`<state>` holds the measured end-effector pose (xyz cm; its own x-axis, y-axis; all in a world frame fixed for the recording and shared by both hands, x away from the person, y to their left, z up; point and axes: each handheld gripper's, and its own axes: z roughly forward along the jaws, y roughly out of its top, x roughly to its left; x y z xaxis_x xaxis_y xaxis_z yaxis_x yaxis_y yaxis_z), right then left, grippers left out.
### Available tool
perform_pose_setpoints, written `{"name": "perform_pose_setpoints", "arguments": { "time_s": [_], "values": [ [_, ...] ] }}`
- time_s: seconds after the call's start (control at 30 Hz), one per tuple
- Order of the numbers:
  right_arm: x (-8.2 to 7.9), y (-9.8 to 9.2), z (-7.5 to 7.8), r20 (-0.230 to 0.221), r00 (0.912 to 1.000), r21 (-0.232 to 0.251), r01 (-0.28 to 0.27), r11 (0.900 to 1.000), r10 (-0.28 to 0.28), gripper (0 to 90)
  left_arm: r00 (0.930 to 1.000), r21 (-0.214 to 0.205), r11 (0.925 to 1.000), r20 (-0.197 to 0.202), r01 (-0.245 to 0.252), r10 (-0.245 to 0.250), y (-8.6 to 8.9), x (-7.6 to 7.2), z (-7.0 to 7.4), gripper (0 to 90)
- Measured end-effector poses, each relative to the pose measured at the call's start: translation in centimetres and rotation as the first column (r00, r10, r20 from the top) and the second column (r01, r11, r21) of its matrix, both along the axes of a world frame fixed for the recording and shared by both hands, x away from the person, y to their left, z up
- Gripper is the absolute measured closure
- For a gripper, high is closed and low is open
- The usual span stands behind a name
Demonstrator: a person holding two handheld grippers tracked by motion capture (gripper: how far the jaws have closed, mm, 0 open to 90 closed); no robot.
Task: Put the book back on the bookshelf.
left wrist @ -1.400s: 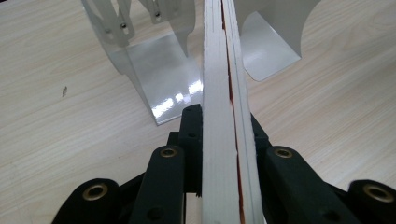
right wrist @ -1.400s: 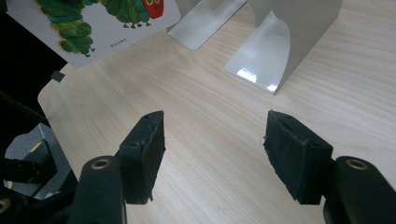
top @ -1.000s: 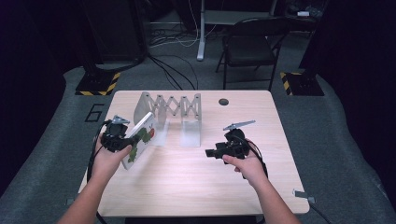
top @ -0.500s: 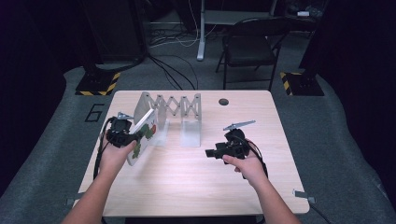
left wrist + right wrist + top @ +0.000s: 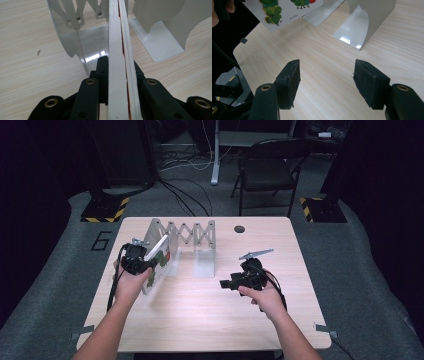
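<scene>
Since the earlier frame, the left gripper (image 5: 141,262) has carried the board book (image 5: 159,261) slightly nearer the white expandable rack (image 5: 186,240), jaws clamped on its edge above the table (image 5: 210,320). The rack's slots hold nothing. The right gripper (image 5: 235,282) hovers, jaws apart and empty.

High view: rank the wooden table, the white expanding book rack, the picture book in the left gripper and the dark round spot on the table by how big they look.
1. wooden table
2. white expanding book rack
3. picture book, seen partly edge-on, so it may look smaller than it is
4. dark round spot
</scene>
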<state>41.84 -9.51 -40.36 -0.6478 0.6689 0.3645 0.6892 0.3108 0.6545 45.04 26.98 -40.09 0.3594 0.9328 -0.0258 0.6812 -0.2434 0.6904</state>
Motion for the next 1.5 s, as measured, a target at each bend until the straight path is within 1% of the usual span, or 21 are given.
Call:
{"name": "perform_pose_setpoints", "arguments": {
  "time_s": [0.1,0.13,0.2,0.23,0.3,0.33,0.37,0.4,0.43,0.5,0.53,0.63,0.67,0.73,0.97,1.1,1.2,1.23,1.3,1.47,1.5],
  "values": [
    [0.0,0.0,0.0,0.000,1.0000,-0.001,0.000,1.0000,0.000,37.9,1.0000,0.014,0.9999,-0.004,0.001,-0.001,-0.4,0.2,-0.1,76.3],
    [0.0,0.0,0.0,-0.001,1.0000,-0.002,0.000,1.0000,0.000,37.9,1.0000,0.009,0.9999,-0.006,-0.006,0.007,-0.5,0.3,-0.1,76.3],
    [0.0,0.1,0.0,-0.002,1.0000,-0.001,0.000,1.0000,0.000,37.9,0.9999,0.016,0.9997,-0.004,-0.017,0.017,-0.6,0.4,-0.2,76.3],
    [0.0,0.1,0.0,-0.001,1.0000,-0.001,0.000,1.0000,0.000,37.9,0.9999,0.023,0.9997,-0.009,-0.011,0.011,-0.6,0.5,-0.3,76.3],
    [0.0,0.0,0.0,0.000,1.0000,-0.001,0.000,1.0000,0.000,37.9,0.9996,0.015,0.9995,-0.001,-0.027,0.027,-0.8,0.7,-0.4,76.3],
    [0.0,0.0,0.0,0.000,1.0000,-0.002,0.000,1.0000,0.000,37.9,0.9997,0.015,0.9997,-0.008,-0.022,0.022,-0.7,0.8,-0.5,76.3],
    [0.0,0.0,0.0,0.001,1.0000,-0.001,0.000,1.0000,0.000,37.9,0.9998,0.024,0.9996,-0.011,-0.016,0.016,-0.7,0.8,-0.5,76.3],
    [0.0,0.0,0.0,0.001,1.0000,-0.001,0.000,1.0000,0.000,37.9,0.9995,0.014,0.9994,-0.002,-0.031,0.031,-0.9,0.9,-0.7,76.3],
    [0.0,0.0,0.0,0.001,1.0000,-0.001,0.001,1.0000,-0.001,37.9,0.9997,0.030,0.9995,-0.018,-0.014,0.015,-0.8,0.9,-0.6,76.3],
    [-0.1,0.0,0.0,-0.001,1.0000,0.002,0.005,1.0000,-0.005,37.9,0.9998,0.036,0.9992,-0.011,-0.019,0.019,-1.0,1.0,-0.7,76.3],
    [-0.1,0.0,0.0,0.000,1.0000,0.003,0.005,1.0000,-0.005,37.9,0.9997,0.028,0.9994,-0.012,-0.021,0.022,-1.1,1.0,-0.7,76.3],
    [-0.1,0.0,0.1,0.003,1.0000,0.004,0.000,1.0000,0.000,37.9,0.9997,0.028,0.9994,-0.012,-0.021,0.021,-1.1,1.1,-0.8,76.3],
    [-0.1,0.0,0.1,0.002,1.0000,0.004,0.000,1.0000,0.000,37.9,0.9995,0.026,0.9992,-0.007,-0.030,0.030,-1.2,1.2,-0.9,76.3],
    [-0.1,0.0,0.1,0.004,1.0000,0.002,-0.001,1.0000,0.001,37.9,0.9996,0.031,0.9992,-0.015,-0.025,0.025,-1.2,1.4,-1.0,76.3],
    [-0.1,-0.1,0.1,-0.001,1.0000,0.005,0.007,1.0000,-0.007,37.9,0.9990,0.035,0.9985,-0.014,-0.042,0.042,-1.6,2.0,-1.6,76.3],
    [-0.1,-0.1,0.0,-0.001,1.0000,0.006,0.006,1.0000,-0.006,37.9,0.9978,0.041,0.9972,-0.020,-0.063,0.064,-1.9,2.3,-1.8,76.3],
    [0.0,-0.1,0.0,0.004,1.0000,0.003,0.001,1.0000,-0.001,37.9,0.9970,0.033,0.9967,-0.018,-0.074,0.075,-2.3,2.5,-1.8,76.3],
    [-0.1,0.0,0.0,0.004,1.0000,0.003,0.000,1.0000,0.000,37.9,0.9970,0.036,0.9964,-0.011,-0.077,0.077,-2.4,2.6,-1.9,76.3],
    [-0.1,0.0,0.0,0.000,1.0000,0.006,0.005,1.0000,-0.005,37.9,0.9960,0.035,0.9955,-0.011,-0.088,0.088,-2.6,2.7,-1.9,76.2],
    [0.0,-0.1,0.0,0.000,1.0000,0.006,0.004,1.0000,-0.004,37.9,0.9953,0.033,0.9948,-0.005,-0.096,0.096,-2.8,3.2,-2.0,76.2],
    [0.0,-0.1,-0.1,0.004,1.0000,0.004,0.000,1.0000,0.000,37.9,0.9946,0.037,0.9939,0.004,-0.103,0.103,-2.8,3.3,-2.1,76.2]
  ]
}}
